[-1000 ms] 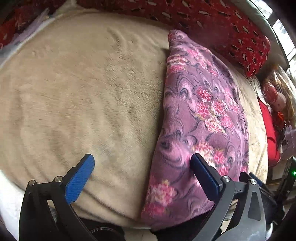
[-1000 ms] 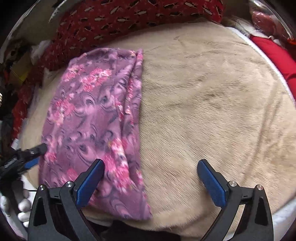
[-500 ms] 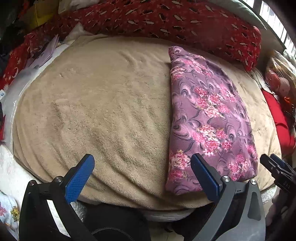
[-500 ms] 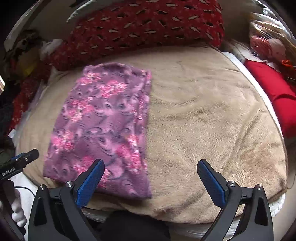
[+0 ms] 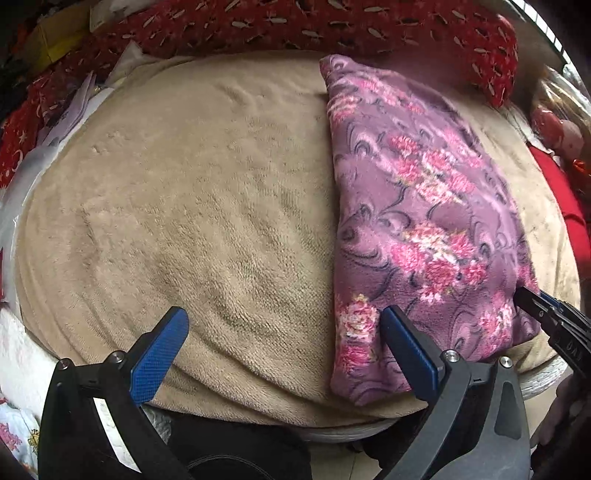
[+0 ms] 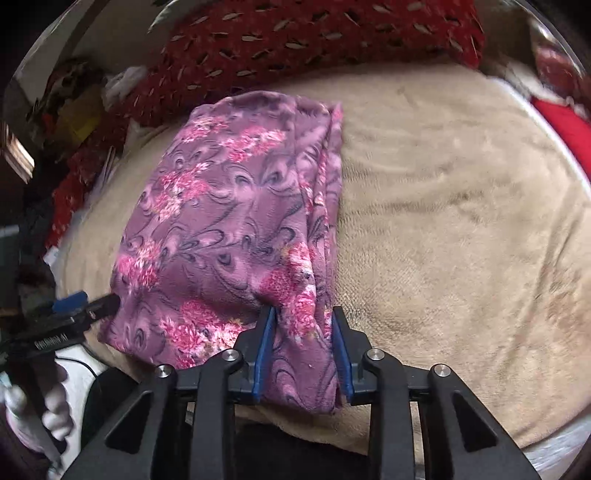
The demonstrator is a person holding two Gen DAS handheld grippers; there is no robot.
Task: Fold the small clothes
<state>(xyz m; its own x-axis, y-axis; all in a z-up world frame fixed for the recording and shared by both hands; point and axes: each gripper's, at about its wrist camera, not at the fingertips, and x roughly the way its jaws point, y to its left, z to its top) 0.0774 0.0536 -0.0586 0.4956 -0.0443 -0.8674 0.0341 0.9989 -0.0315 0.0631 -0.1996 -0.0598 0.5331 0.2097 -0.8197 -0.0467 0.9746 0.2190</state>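
A purple floral garment (image 5: pixel 417 206) lies folded lengthwise in a long strip on a beige fleece blanket (image 5: pixel 207 206). It also shows in the right wrist view (image 6: pixel 229 229). My left gripper (image 5: pixel 284 343) is open and empty, with its right finger over the garment's near left corner. My right gripper (image 6: pixel 303 332) has closed its jaws on the garment's near right corner, with cloth between the blue pads (image 6: pixel 264 347). The right gripper's tips show at the right edge of the left wrist view (image 5: pixel 532 302). The left gripper shows at the left of the right wrist view (image 6: pixel 88 306).
The blanket (image 6: pixel 461 221) covers a round table with a white rim (image 5: pixel 543 376). A red patterned cushion (image 5: pixel 332 26) runs along the far side. Red cloth (image 6: pixel 565 125) lies at the right. Clutter and papers (image 5: pixel 62 110) lie at the far left.
My right gripper moved left onto the garment's near right corner and shut on it. My left gripper came closer to the garment's near left corner and stays open.
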